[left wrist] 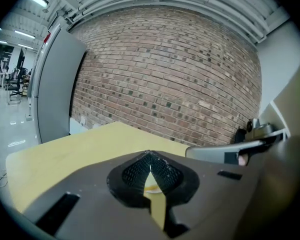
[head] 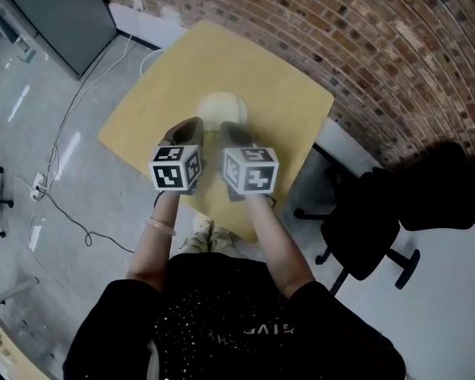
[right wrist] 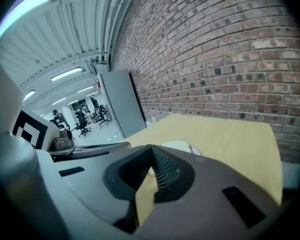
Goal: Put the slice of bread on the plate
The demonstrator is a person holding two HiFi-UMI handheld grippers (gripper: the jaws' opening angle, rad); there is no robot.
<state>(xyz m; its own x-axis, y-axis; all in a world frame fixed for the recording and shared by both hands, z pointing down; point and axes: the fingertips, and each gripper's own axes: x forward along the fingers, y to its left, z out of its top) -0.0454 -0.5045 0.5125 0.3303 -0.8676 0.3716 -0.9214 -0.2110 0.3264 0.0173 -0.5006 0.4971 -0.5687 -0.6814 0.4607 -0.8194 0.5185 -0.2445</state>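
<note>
On the yellow desk (head: 166, 77) a pale round plate (head: 242, 109) sits near the middle, and the slice of bread (head: 218, 104) seems to lie on it, though its cream colour blends with the plate. Both tools hang just short of the plate on the person's side. The left hand-held gripper (left wrist: 149, 155) has its jaws brought together at the tips with nothing between them, and the right hand-held gripper (right wrist: 150, 148) is likewise closed and empty.
</note>
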